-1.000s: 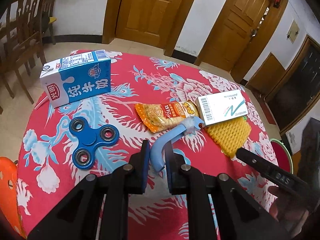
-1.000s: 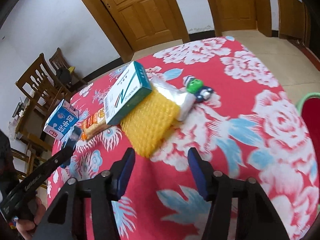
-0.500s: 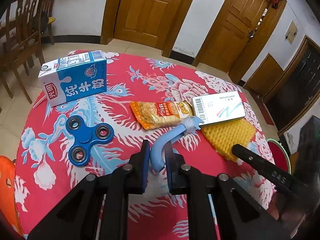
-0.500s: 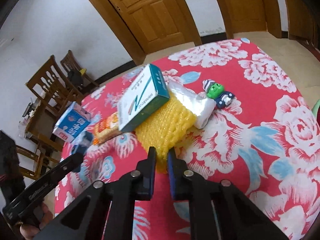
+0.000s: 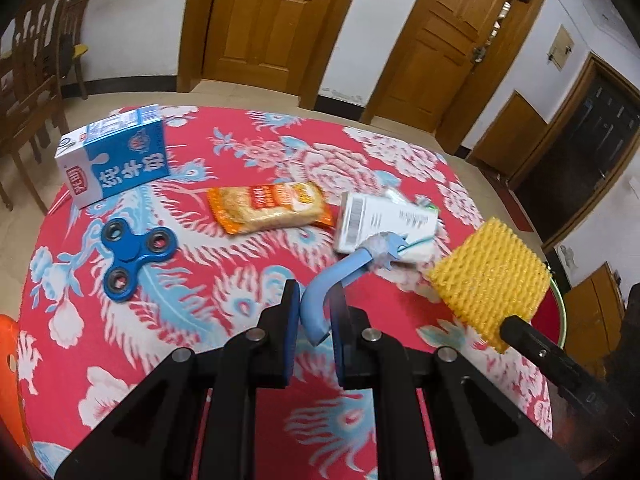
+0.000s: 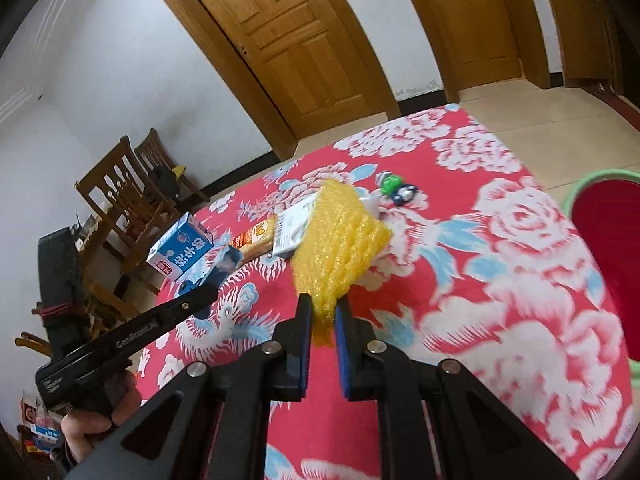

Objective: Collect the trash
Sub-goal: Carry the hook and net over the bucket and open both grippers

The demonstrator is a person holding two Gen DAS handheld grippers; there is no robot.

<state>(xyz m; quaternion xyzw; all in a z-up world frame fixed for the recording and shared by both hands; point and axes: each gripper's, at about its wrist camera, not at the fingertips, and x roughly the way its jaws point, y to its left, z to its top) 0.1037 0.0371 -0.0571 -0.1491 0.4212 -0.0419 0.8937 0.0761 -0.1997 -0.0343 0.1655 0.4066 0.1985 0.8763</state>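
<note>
My right gripper [image 6: 322,312] is shut on a yellow foam fruit net [image 6: 340,240] and holds it lifted above the red flowered tablecloth [image 6: 500,280]; the net also shows in the left wrist view [image 5: 490,280]. My left gripper [image 5: 314,308] is shut on a bent light-blue plastic piece [image 5: 340,276]. On the table lie a white medicine box [image 5: 384,220], an orange snack packet [image 5: 268,208] and a blue-and-white milk carton [image 5: 116,160].
A blue fidget spinner [image 5: 134,252] lies at the left. A small green-and-blue toy figure [image 6: 396,188] lies beyond the net. A red bin with a green rim [image 6: 608,232] stands off the table's right edge. Wooden chairs [image 6: 128,200] stand at the far left.
My right gripper shut on the yellow net and lifted it off the table; the white box that lay on it shifted. The left gripper kept hold of the blue piece.
</note>
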